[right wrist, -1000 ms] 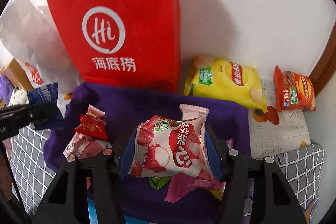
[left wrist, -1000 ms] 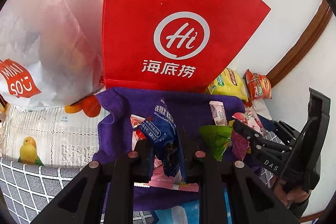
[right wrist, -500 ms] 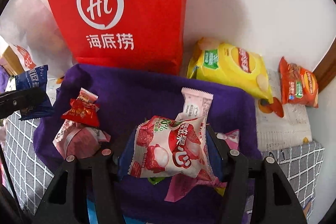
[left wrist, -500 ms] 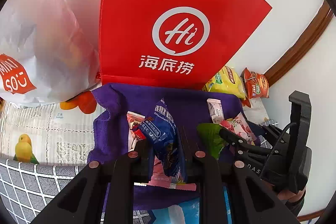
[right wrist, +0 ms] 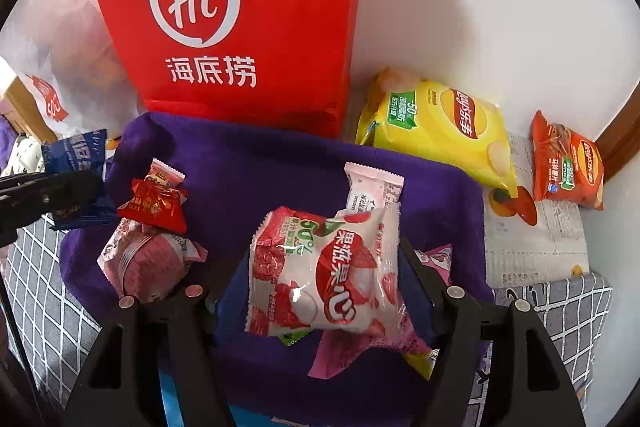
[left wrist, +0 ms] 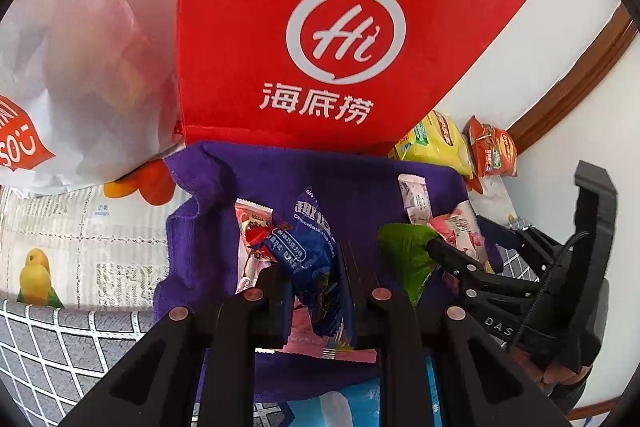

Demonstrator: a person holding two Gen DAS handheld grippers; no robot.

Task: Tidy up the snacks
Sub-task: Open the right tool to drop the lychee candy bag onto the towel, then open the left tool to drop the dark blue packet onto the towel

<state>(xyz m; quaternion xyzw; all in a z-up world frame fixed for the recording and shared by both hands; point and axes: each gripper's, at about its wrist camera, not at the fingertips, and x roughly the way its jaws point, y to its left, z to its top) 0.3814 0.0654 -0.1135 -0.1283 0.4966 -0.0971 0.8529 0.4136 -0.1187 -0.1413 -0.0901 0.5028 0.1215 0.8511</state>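
Note:
My left gripper (left wrist: 314,269) is shut on a blue chocolate snack packet (left wrist: 310,251), held above a purple cloth (left wrist: 344,183). It shows at the left of the right wrist view (right wrist: 76,183). My right gripper (right wrist: 324,267) is shut on a white and red lychee jelly packet (right wrist: 324,275) above the same cloth (right wrist: 256,171). It shows at the right of the left wrist view (left wrist: 452,255). A red candy (right wrist: 154,205), a pink round packet (right wrist: 150,261), a white bar (right wrist: 374,187) and a green packet (left wrist: 404,251) lie on the cloth.
A tall red Haidilao bag (right wrist: 236,15) stands behind the cloth against the white wall. A yellow chips bag (right wrist: 436,131) and a small orange chips bag (right wrist: 566,163) lie at the right. A white Miniso bag (left wrist: 72,67) stands at the left.
Both grippers, each still holding its packet, have moved forward and closer to the red bag. The items on the cloth have not moved.

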